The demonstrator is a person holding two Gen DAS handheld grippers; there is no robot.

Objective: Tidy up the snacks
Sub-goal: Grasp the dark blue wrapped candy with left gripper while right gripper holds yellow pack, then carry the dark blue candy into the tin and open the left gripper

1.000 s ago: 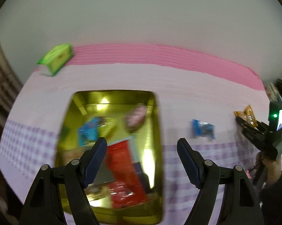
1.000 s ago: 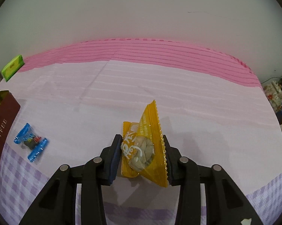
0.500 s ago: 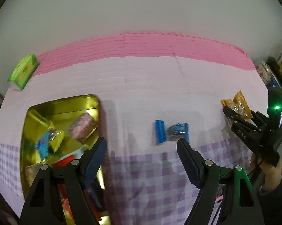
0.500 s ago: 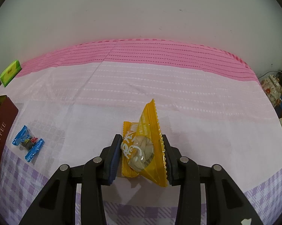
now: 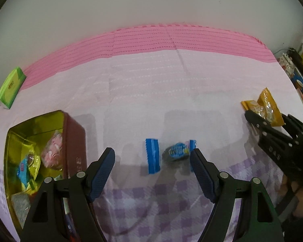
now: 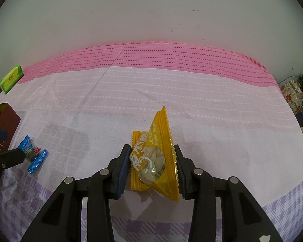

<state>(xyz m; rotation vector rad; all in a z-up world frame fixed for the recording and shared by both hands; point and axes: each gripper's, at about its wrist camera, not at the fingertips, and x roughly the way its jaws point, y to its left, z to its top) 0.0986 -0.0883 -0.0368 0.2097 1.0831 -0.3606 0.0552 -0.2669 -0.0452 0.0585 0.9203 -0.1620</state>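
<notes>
My left gripper (image 5: pixel 152 160) is open, its fingertips on either side of a blue-wrapped candy (image 5: pixel 171 153) lying on the cloth; the candy also shows in the right wrist view (image 6: pixel 33 154). My right gripper (image 6: pixel 152 166) is shut on a yellow snack packet (image 6: pixel 155 157), which also shows at the right in the left wrist view (image 5: pixel 263 107). A brown tin with a gold inside (image 5: pixel 18 133) holds several wrapped snacks at the left; its corner also shows in the right wrist view (image 6: pixel 6 119).
A green box (image 5: pixel 10 84) lies at the far left near the wall, also visible in the right wrist view (image 6: pixel 11 78). The table has a pink, white and purple-checked cloth (image 6: pixel 171 92). Cluttered items (image 6: pixel 294 94) stand past the right edge.
My left gripper has moved right, away from above the tin, and down around the blue candy. My right gripper still holds the yellow packet in much the same place.
</notes>
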